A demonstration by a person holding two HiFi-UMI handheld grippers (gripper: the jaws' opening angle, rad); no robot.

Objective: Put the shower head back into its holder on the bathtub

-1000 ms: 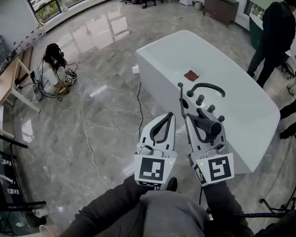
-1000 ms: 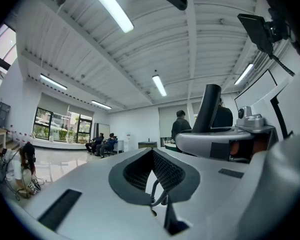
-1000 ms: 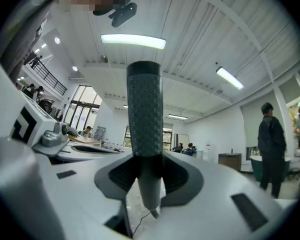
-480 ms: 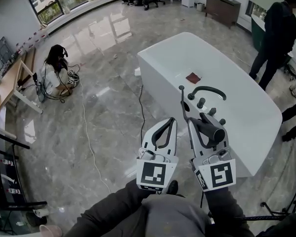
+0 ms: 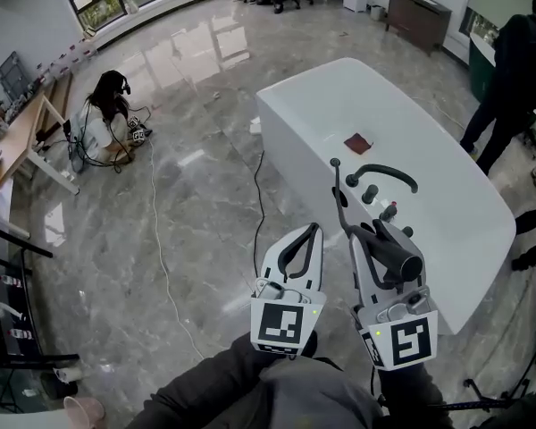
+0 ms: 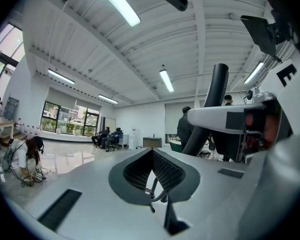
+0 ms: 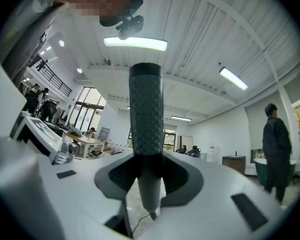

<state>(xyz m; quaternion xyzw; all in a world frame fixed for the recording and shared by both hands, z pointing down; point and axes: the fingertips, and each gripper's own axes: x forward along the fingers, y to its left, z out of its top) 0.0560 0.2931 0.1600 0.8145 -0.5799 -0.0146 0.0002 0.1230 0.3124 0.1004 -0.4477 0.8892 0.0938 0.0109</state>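
Observation:
The white bathtub (image 5: 456, 195) stands ahead to the right, with a dark arched faucet (image 5: 381, 172), several knobs and a thin dark upright post (image 5: 337, 181) on its near rim. My right gripper (image 5: 361, 232) is shut on the shower head (image 5: 397, 256), a dark dotted handle that lies across its jaws just short of the rim. In the right gripper view the shower head (image 7: 146, 114) stands upright between the jaws of my right gripper (image 7: 149, 160). My left gripper (image 5: 314, 229) hovers beside it over the floor, shut and empty; its tips (image 6: 153, 152) meet.
A small reddish-brown piece (image 5: 358, 139) lies in the tub. A black cable (image 5: 255, 195) and a white cable (image 5: 159, 248) run over the glossy floor. A person sits on the floor (image 5: 107, 114) by a desk (image 5: 18, 146); another person stands (image 5: 518, 70) beyond the tub.
Both grippers sit a little lower and further right in the head view, the left one slightly sunk. The shower head stays held in the right gripper.

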